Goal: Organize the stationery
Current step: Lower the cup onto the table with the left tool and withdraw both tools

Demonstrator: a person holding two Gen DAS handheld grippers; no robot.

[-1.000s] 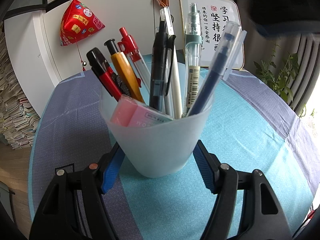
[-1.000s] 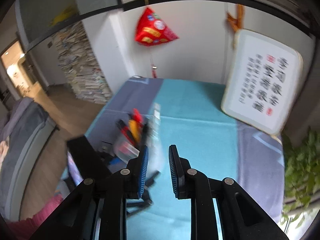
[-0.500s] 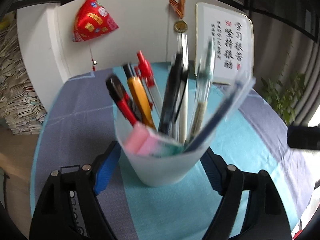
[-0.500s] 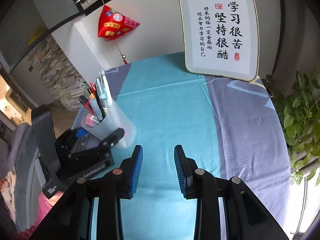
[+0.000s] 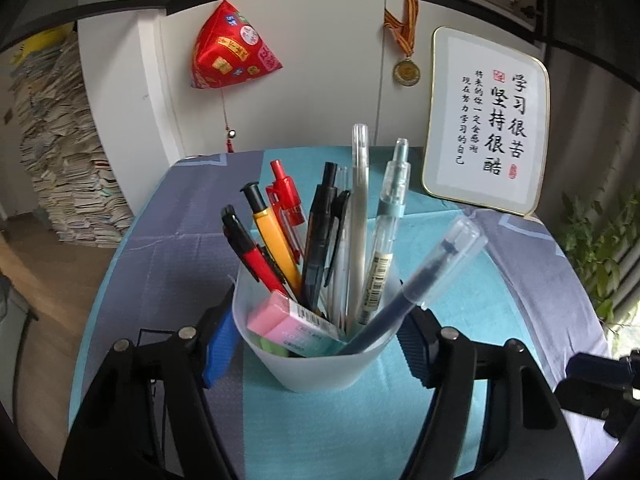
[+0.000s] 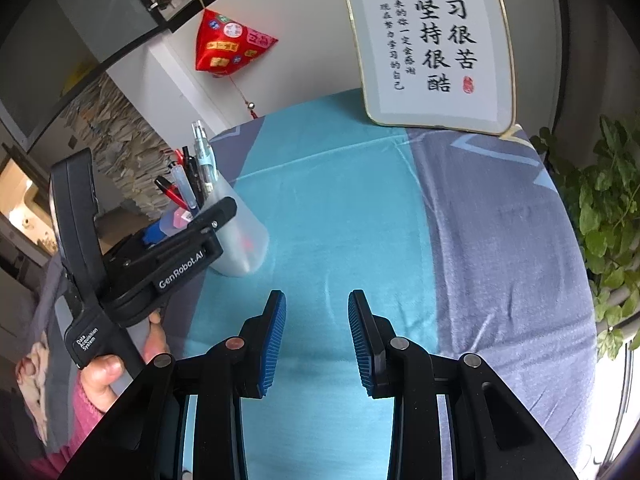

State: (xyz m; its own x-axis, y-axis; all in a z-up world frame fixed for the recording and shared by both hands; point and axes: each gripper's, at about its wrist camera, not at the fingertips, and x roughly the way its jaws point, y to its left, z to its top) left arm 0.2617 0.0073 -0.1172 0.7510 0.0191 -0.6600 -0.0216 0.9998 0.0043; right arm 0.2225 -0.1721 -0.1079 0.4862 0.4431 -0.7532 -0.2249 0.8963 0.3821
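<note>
A frosted plastic cup (image 5: 316,364) holds several pens, a capped blue pen (image 5: 420,292) and a pink eraser (image 5: 288,322). My left gripper (image 5: 318,324) is shut on the cup, with a blue pad pressed to each side of it. In the right wrist view the cup (image 6: 240,240) leans in the left gripper (image 6: 192,220), held by a hand, with its base close to the teal cloth (image 6: 340,200). My right gripper (image 6: 316,320) hangs open over bare cloth to the right of the cup, nothing between its fingers. Its black body (image 5: 600,384) shows at the left wrist view's right edge.
A framed calligraphy board (image 6: 428,48) leans on the wall at the table's back. A red pouch (image 5: 228,56) and a medal (image 5: 406,72) hang on the wall. A leafy plant (image 6: 612,200) stands past the right edge, stacked papers (image 5: 60,160) past the left.
The left gripper has risen with the cup and now looks more steeply into it. The right gripper swung down over the cloth to the cup's right and its jaws widened a little.
</note>
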